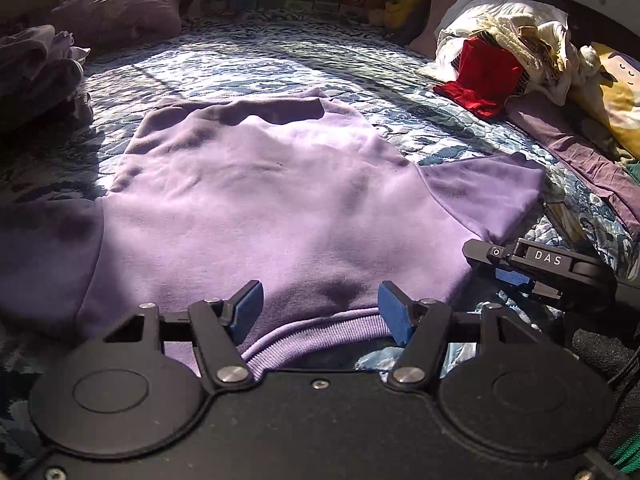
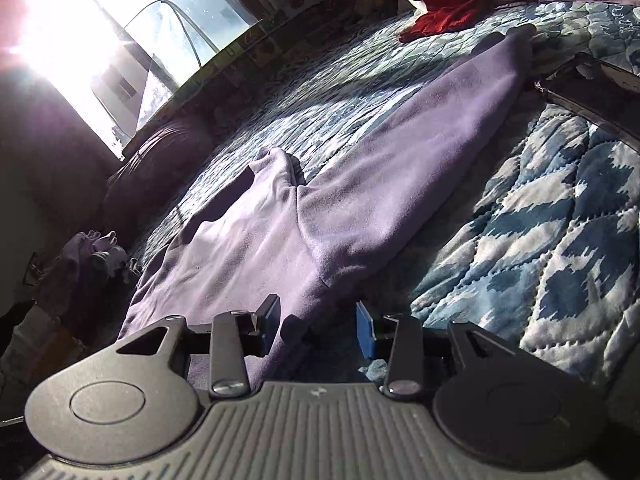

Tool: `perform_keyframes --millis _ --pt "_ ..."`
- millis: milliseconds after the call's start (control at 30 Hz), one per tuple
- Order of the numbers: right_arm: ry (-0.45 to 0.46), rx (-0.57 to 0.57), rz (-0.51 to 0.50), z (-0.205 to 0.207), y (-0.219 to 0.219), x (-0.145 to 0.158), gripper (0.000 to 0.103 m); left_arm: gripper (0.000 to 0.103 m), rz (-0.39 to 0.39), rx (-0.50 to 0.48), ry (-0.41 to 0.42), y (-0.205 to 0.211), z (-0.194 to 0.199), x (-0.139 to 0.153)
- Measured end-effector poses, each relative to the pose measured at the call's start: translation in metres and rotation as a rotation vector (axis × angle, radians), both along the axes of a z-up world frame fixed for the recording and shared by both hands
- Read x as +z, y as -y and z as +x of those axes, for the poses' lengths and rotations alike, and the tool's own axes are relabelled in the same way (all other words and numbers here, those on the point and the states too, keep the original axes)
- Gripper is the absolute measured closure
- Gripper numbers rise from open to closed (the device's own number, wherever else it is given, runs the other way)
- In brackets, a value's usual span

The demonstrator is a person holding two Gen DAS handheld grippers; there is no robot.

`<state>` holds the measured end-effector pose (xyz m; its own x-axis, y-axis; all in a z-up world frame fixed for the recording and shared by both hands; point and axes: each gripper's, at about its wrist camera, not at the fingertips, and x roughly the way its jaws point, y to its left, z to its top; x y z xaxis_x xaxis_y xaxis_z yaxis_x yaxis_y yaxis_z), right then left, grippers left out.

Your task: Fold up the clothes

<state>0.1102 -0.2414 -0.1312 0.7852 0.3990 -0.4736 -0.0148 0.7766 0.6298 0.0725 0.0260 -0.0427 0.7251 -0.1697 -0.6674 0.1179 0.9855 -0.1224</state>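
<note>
Blue and white quilted fabric covers the bed (image 1: pixel 248 60), and almost everything lies on this quilt. On its middle the lilac sweatshirt (image 1: pixel 256 200) is spread flat, with one sleeve (image 1: pixel 484 196) going out to the right side and the ribbed collar (image 1: pixel 320 334) at the near edge. Far on the right there is a pile of laundry (image 1: pixel 508 36) with a red garment (image 1: pixel 484 76) in front of it, and on the left a dark heap of clothes (image 1: pixel 40 68) beside a purple pillow (image 1: pixel 120 12). At the collar, the left gripper (image 1: pixel 320 312) has its jaws wide apart, one blue pad on each side of the collar, holding nothing. Close to the shoulder edge of the sweatshirt, the right gripper (image 2: pixel 318 326) is also spread open and grips nothing.
</note>
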Motion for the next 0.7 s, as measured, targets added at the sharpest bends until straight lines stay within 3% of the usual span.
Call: perform_keyframes --millis 133,333,500,633,700 --pt "0.021 0.006 -0.041 0.003 -0.005 -0.002 0.062 0.04 0.005 -0.063 0.011 0.022 0.038 0.013" --pt "0.085 0.035 -0.195 0.0 -0.024 0.003 0.058 0.04 0.006 -0.166 -0.035 0.068 0.118 0.012" --pt "0.108 0.039 -0.283 -0.001 -0.033 0.006 0.058 0.041 -0.002 -0.14 -0.078 0.092 0.19 0.006" --pt "0.115 0.033 -0.322 0.0 -0.036 0.007 0.059 0.041 0.046 -0.131 -0.084 0.106 0.235 0.004" --pt "0.124 0.028 -0.338 -0.002 -0.04 0.007 0.059 0.047 0.076 -0.133 -0.099 0.112 0.255 0.0"
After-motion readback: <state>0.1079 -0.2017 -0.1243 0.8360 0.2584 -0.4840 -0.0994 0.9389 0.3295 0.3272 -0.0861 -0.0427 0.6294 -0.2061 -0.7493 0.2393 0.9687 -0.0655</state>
